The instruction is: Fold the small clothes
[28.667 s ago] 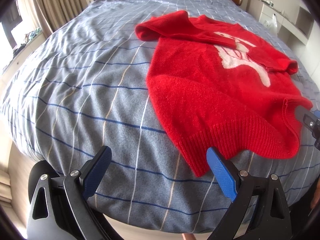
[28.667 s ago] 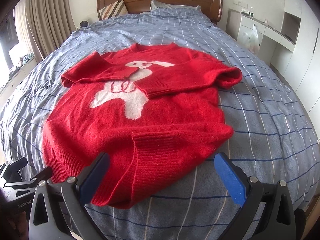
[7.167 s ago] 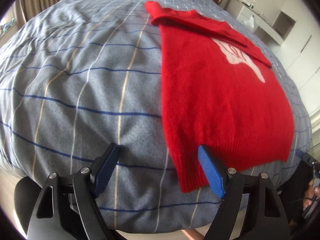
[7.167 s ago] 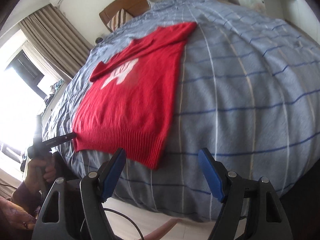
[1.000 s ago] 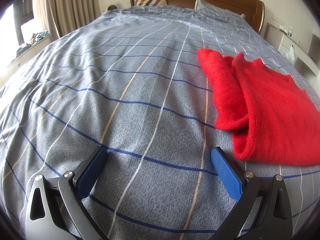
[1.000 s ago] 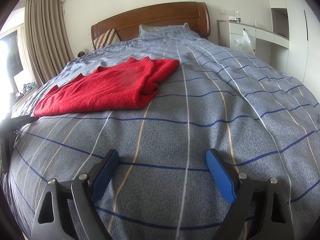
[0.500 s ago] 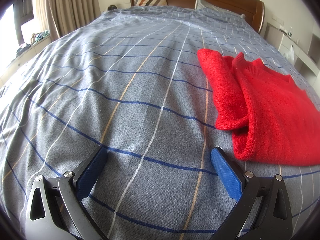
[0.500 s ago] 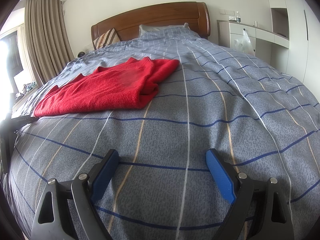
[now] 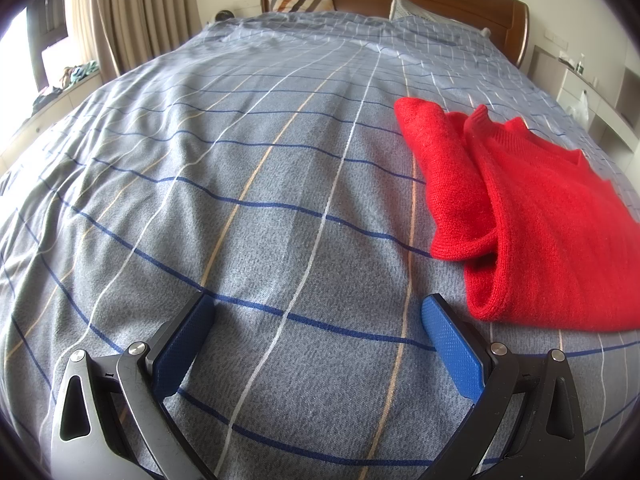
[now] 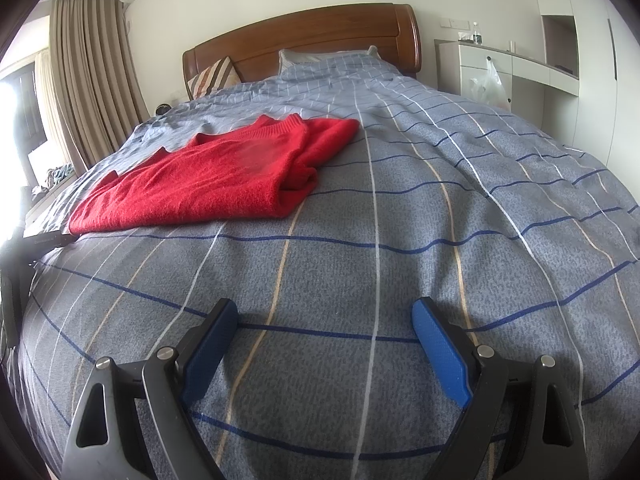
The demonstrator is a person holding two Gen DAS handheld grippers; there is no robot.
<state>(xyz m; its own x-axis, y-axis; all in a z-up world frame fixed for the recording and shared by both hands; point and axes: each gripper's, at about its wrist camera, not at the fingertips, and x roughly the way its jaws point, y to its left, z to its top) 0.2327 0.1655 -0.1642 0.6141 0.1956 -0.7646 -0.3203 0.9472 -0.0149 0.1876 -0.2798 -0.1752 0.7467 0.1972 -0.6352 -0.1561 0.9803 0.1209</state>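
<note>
The red sweater [image 9: 536, 216] lies folded on the bed [image 9: 240, 184], doubled over into a compact stack with the neckline on top and a rolled sleeve edge showing along its side. From the right wrist view the same sweater [image 10: 216, 176] sits well up the checked blue-grey cover, toward the side where the curtains [image 10: 92, 76] hang, with bare cover between it and both tools.

The left gripper [image 9: 316, 344] hovers over the cover with its jaws spread wide and nothing between them; the sweater's near corner is just beyond its right-hand pad, not touching. The right gripper [image 10: 324, 344] is likewise spread and empty, well apart from the garment.

To my eye the folding of this piece is done: the layers look flat and squared, nobody is holding it. No other small clothes show on the bed, so whether more remain to fold I cannot tell. At most a slight tidying of that bulging sleeve roll seems left.
</note>
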